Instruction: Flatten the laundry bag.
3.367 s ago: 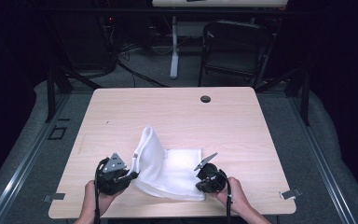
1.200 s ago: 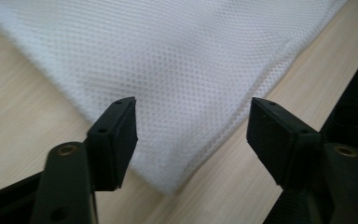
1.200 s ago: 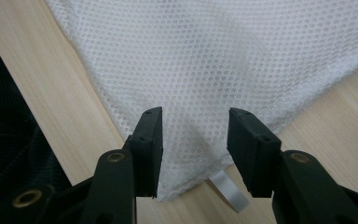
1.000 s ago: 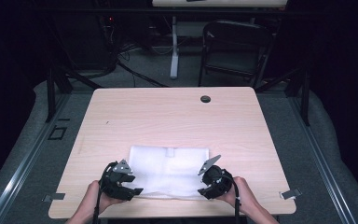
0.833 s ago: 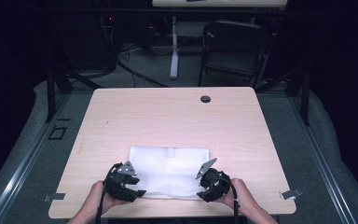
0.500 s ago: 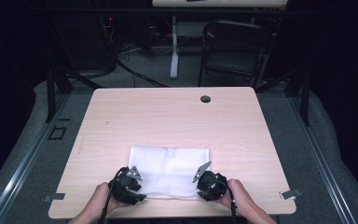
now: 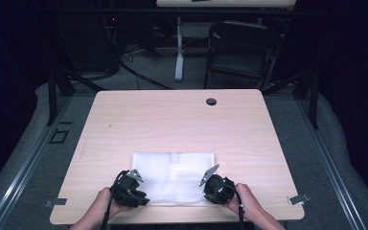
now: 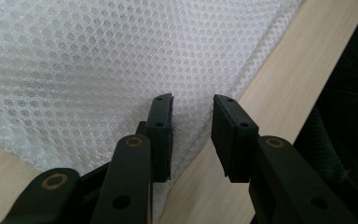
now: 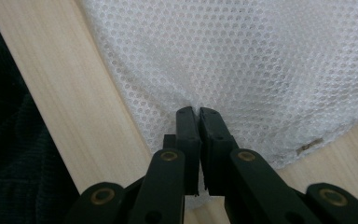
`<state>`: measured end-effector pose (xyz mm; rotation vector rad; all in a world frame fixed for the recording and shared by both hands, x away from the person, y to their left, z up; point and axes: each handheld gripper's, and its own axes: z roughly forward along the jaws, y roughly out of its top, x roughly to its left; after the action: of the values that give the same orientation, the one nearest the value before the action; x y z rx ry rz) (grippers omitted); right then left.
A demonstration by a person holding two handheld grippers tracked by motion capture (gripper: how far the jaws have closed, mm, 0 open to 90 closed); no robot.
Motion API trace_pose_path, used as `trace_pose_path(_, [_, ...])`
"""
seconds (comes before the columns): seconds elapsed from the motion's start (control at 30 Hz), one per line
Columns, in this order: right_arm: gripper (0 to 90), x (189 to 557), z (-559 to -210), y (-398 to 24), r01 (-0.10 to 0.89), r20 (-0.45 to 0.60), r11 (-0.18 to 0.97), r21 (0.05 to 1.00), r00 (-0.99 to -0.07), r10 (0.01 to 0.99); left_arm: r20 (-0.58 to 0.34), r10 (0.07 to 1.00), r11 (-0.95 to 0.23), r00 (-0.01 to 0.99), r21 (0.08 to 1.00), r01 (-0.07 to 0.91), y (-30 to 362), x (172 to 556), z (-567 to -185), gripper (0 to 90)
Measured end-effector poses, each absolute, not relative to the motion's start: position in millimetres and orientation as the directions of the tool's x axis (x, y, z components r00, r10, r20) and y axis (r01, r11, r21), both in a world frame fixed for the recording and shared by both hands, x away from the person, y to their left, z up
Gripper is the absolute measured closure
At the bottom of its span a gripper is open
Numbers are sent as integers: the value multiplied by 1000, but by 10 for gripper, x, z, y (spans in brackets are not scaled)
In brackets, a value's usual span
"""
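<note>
A white, rectangular mesh fabric bag [image 7: 173, 176] lies flat on the pale wooden table [image 7: 182, 124], near its edge at 6 o'clock; whether anything is inside it cannot be told. The left gripper [image 7: 135, 190] sits at the bag's 7 o'clock corner. Its jaws have just been closing and stand partly apart, with the fabric edge [image 8: 186, 140] between them, not yet pinched. The right gripper [image 7: 210, 184] sits at the 5 o'clock corner, its jaws just closed, pinching a fold of mesh [image 9: 198, 105]. A hand [image 7: 249, 205] holds each gripper.
</note>
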<state>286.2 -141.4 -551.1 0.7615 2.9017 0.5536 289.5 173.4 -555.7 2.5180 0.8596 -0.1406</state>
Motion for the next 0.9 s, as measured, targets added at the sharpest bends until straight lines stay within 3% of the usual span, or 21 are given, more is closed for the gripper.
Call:
trace_pose_path(0.27, [879, 2862, -5501, -1427, 469, 17, 800, 374, -866, 500, -206, 523, -727, 827, 399, 559, 1692, 2849, -5541, 604])
trace_pose_path(0.37, [880, 2868, -5479, -1432, 472, 25, 793, 384, -864, 502, -186, 528, -726, 829, 407, 554, 1680, 2854, -5528, 526])
trace_pose_path(0.4, [881, 2864, -5438, -1436, 481, 34, 780, 399, -858, 512, -133, 530, -729, 837, 432, 530, 1675, 2848, -5482, 504])
trace_pose_path(0.53, [881, 2862, -5389, -1449, 481, 33, 775, 411, -857, 515, -58, 530, -724, 846, 488, 487, 1596, 2808, -5388, 437])
trace_pose_path(0.67, [881, 2866, -5386, -1447, 483, 39, 773, 412, -856, 515, -33, 496, -751, 868, 486, 447, 1462, 2768, -5392, 411])
trace_pose_path(0.9, [881, 2866, -5370, -1446, 487, 49, 764, 424, -855, 517, -31, 462, -779, 887, 463, 422, 1314, 2841, -5456, 468])
